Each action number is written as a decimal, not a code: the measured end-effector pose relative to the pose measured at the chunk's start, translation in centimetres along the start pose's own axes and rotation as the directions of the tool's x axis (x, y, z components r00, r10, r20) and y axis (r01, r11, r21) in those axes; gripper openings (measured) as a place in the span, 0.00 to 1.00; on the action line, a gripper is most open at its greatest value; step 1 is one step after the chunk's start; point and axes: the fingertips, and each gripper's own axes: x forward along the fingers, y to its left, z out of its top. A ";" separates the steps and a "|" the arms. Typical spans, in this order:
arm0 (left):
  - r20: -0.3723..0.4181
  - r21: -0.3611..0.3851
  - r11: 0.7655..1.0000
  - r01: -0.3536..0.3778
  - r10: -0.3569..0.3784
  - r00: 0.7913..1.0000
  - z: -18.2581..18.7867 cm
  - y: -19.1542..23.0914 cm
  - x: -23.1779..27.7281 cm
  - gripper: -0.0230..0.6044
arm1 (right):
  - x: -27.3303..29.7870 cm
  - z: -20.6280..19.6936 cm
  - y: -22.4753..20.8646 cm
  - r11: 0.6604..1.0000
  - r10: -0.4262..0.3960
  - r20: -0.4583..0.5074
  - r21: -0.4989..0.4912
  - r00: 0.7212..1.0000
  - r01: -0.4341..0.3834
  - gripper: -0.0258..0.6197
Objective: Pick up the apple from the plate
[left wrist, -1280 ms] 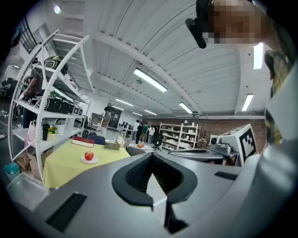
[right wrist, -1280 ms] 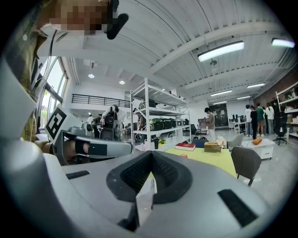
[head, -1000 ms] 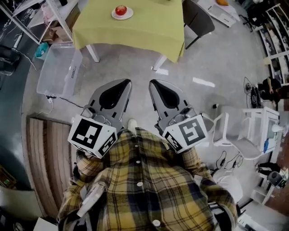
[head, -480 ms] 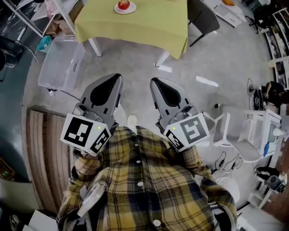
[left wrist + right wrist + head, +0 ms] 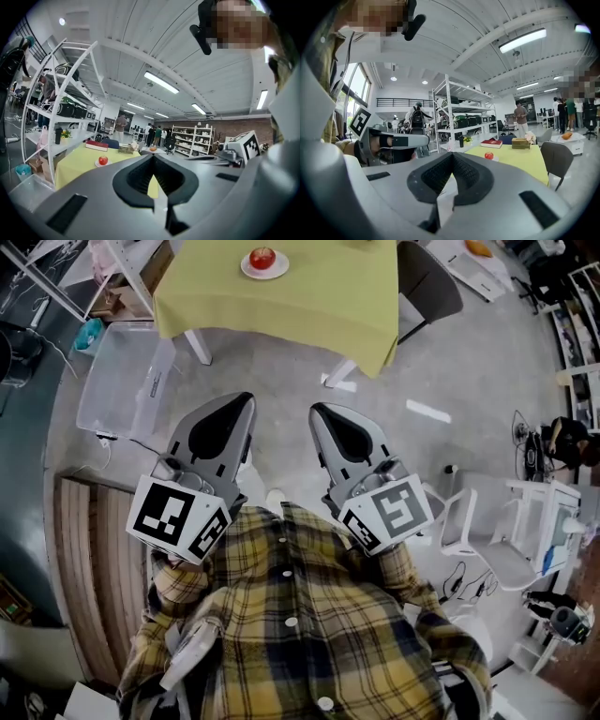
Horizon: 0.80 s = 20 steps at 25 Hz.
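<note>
Nearest: left gripper [image 5: 246, 399] and right gripper [image 5: 317, 411], side by side, jaws closed, nothing held. Well ahead of both: desk [image 5: 309, 296]. Farthest: plate [image 5: 247, 270] carrying apple [image 5: 262, 257], untouched. Step: approach. Next, likely: close in, open one gripper around the apple.

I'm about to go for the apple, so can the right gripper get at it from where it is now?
Probably not yet. The apple sits on its plate on the table, well ahead of the right gripper, which hangs over the floor with jaws shut. Nothing blocks the way.
</note>
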 end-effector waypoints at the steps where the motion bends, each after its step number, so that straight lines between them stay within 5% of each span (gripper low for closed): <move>1: -0.001 0.000 1.000 0.003 -0.003 1.000 0.3 0.8 0.5 0.05 | 0.9 0.2 -0.3 1.000 -0.003 0.000 0.001 1.000 0.003 0.04; 20: -0.035 0.003 0.997 0.071 -0.071 0.997 4.5 17.8 7.3 0.05 | 18.6 3.1 -5.1 0.994 -0.104 -0.006 0.033 0.995 0.105 0.04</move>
